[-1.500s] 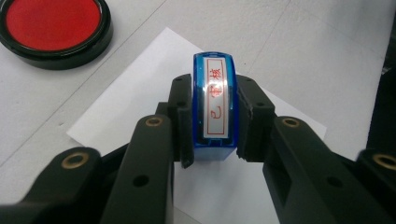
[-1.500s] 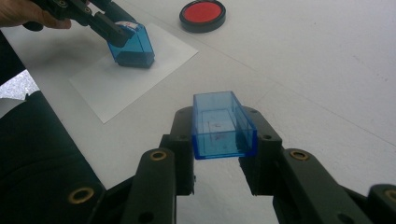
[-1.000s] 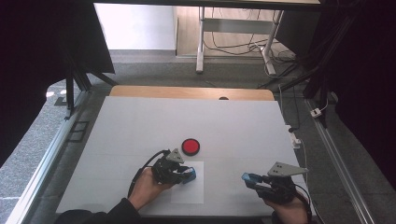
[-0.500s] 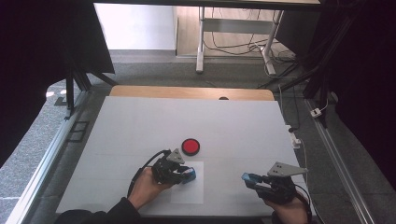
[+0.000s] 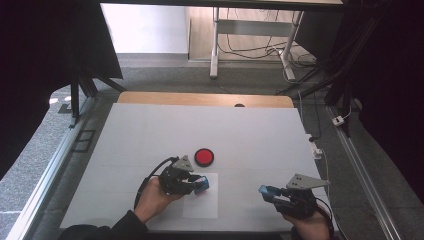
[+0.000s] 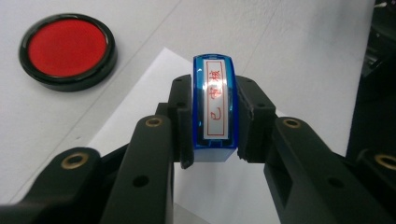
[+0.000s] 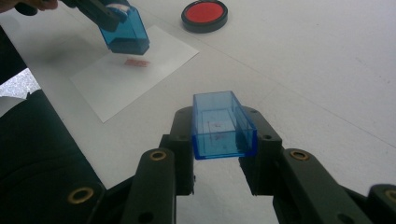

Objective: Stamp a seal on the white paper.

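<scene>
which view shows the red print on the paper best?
Right gripper view: the faint red rectangular stamp mark lies clear on the white paper sheet. In the left gripper view the blue stamp blocks that spot; the high view is too coarse.

High view: fixed overhead on the person's side, facing forward and down across the whole bench (image 5: 150,130), well back. Left gripper view: riding low, close along its own jaws, facing the red ink pad (image 6: 67,44) and the paper sheet (image 6: 299,196). Right gripper view: low along its jaws, facing across the bench. Shared by all three: that pad and sheet.
</scene>
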Action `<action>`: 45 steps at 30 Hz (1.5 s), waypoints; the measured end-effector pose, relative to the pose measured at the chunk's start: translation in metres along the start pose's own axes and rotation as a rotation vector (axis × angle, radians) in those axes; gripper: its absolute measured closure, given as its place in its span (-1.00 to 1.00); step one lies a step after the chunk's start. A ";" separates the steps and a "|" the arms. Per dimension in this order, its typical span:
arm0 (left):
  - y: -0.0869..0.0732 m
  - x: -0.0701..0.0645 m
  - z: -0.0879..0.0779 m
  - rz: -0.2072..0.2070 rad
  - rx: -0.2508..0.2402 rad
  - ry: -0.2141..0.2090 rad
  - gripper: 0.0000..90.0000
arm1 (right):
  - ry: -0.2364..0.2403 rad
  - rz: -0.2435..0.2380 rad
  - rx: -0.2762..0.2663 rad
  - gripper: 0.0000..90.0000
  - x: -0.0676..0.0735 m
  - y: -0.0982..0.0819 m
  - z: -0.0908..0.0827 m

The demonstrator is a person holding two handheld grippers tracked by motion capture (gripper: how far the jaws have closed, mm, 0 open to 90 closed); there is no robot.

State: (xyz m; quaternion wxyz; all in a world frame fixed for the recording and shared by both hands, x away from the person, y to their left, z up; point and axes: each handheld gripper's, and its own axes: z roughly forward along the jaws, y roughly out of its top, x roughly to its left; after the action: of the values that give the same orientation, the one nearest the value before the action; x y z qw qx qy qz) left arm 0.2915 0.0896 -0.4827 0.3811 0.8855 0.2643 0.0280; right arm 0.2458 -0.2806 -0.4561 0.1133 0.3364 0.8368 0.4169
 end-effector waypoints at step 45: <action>0.011 0.009 -0.071 0.091 -0.259 -0.149 0.57 | 0.016 0.007 0.005 0.53 -0.001 0.001 0.000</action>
State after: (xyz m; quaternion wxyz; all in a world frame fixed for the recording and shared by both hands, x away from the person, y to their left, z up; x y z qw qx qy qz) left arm 0.2861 0.1343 -0.4257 0.5088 0.8397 0.1892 0.0134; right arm 0.2468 -0.2805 -0.4558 0.1043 0.3361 0.8376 0.4178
